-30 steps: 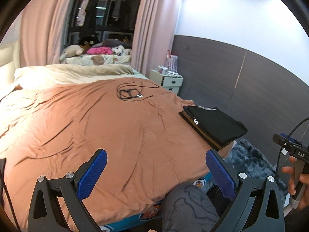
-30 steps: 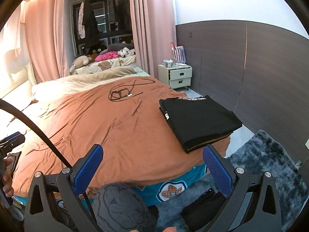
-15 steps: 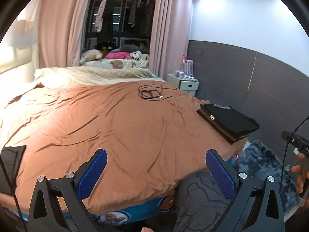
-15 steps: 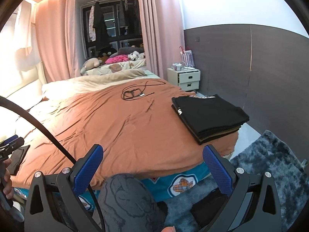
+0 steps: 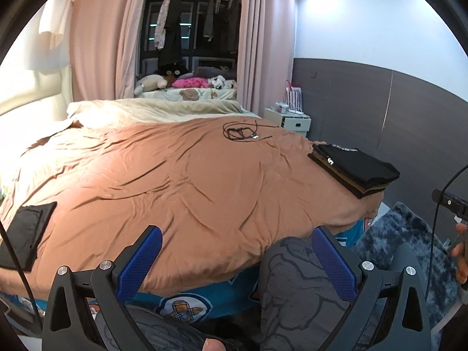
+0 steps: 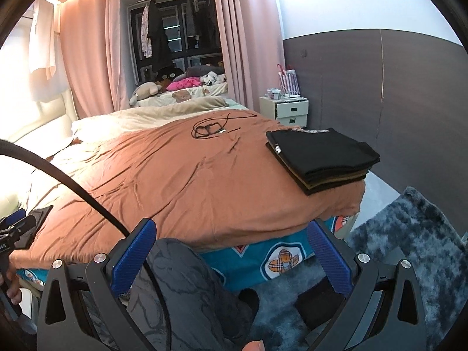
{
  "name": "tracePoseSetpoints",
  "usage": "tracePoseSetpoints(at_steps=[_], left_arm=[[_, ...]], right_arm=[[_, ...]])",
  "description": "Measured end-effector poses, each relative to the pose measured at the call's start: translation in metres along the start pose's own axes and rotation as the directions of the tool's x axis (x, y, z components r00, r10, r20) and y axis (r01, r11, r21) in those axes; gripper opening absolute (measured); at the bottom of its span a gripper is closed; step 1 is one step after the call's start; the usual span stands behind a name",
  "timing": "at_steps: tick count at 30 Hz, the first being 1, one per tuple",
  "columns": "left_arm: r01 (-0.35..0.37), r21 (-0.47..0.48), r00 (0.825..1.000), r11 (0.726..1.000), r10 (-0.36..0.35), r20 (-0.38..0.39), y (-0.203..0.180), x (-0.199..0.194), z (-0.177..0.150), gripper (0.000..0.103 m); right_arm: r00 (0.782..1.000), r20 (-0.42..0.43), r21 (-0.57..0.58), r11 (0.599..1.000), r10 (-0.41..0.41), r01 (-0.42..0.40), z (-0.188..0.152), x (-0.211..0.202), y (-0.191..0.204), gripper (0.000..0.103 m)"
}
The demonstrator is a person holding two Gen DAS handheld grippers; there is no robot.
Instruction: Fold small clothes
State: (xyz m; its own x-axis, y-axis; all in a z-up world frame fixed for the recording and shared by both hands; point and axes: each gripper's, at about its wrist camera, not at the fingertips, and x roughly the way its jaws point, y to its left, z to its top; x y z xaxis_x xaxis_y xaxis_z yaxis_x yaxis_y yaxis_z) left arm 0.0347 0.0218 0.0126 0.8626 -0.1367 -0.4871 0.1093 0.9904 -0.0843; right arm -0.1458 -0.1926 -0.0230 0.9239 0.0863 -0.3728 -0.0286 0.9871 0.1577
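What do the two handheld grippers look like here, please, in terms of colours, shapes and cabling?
The left gripper and the right gripper match: dark grey angular frames with triangular cut-outs and silver screw heads, each carrying two fingers faced with ribbed blue pads. A thick black cable arcs across the right wrist view, and a thinner one loops at the edge of the left wrist view.

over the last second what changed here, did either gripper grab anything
Both grippers pulled back from the bed, so more of it shows. Neither took hold of anything: the left gripper and right gripper stayed open and empty. The folded stack, cable and dark item lie unmoved.
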Motion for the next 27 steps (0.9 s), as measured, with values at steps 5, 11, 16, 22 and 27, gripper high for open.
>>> tracePoseSetpoints(at_steps=[5,11,16,22,27], left_arm=[[-0.008,0.015,1.0,1.0,0.007,0.03,-0.006,-0.014,-0.007,0.103],[-0.006,0.011,0.999,1.0,0.005,0.053,-0.006,-0.021,-0.009,0.103],[-0.008,0.015,0.998,1.0,0.008,0.06,-0.007,-0.023,-0.01,0.103],[-0.004,0.016,0.997,1.0,0.002,0.072,-0.01,-0.029,-0.011,0.103],[-0.007,0.01,0.997,1.0,0.006,0.081,-0.008,-0.034,-0.013,0.103]], right_arm=[[1.0,0.017,-0.002,1.0,0.007,-0.007,-0.008,-0.009,0.003,0.103],[0.999,0.033,-0.027,1.0,0.005,-0.004,-0.015,-0.015,0.011,0.103],[0.999,0.036,-0.029,1.0,0.01,-0.009,-0.021,-0.016,0.014,0.103],[0.999,0.037,-0.027,1.0,0.01,-0.009,-0.025,-0.015,0.016,0.103],[0.999,0.039,-0.033,0.999,0.012,-0.011,-0.026,-0.015,0.017,0.103]])
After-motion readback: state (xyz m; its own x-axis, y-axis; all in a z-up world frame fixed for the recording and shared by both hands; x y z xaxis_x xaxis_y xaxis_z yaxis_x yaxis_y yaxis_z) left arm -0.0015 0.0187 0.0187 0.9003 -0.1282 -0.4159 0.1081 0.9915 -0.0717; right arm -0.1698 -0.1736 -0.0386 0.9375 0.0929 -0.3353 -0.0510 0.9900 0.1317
